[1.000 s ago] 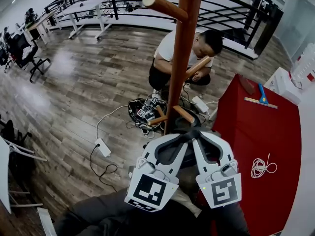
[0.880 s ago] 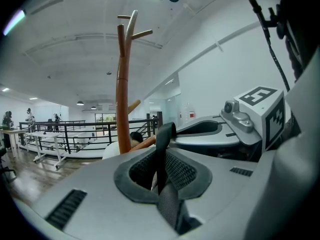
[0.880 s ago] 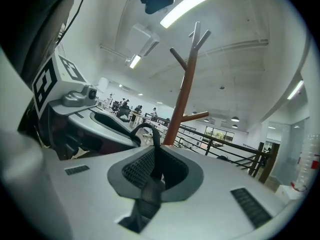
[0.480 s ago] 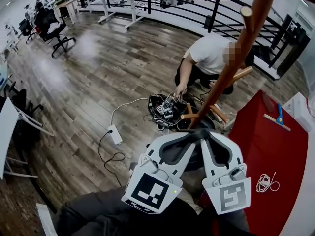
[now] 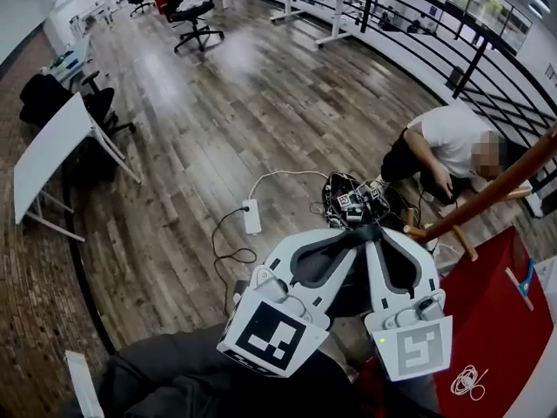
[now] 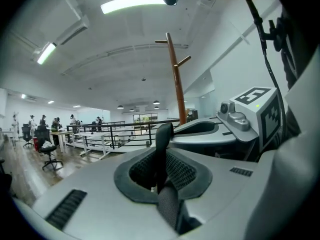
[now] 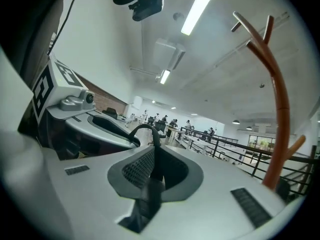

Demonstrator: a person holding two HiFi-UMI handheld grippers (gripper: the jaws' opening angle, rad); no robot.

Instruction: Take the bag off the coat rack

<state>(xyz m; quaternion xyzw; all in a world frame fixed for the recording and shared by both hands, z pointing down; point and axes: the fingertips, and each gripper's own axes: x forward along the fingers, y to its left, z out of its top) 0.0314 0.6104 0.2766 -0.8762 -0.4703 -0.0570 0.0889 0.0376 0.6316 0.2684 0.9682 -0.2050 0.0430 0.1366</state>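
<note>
Still pinching the bag strap (image 6: 165,134), left gripper (image 6: 160,159) and right gripper (image 7: 152,156) have swung away from the coat rack (image 5: 492,197).

I record pale grey shells on the left gripper (image 5: 352,236) and right gripper (image 5: 384,234), each bearing a black-and-white square marker (image 5: 271,338). The strap (image 6: 163,135) is black. The rack (image 5: 496,194) is reddish-brown, the table (image 5: 483,320) red, the floor (image 5: 200,146) grey-brown planks, the railing (image 5: 471,66) black.
</note>
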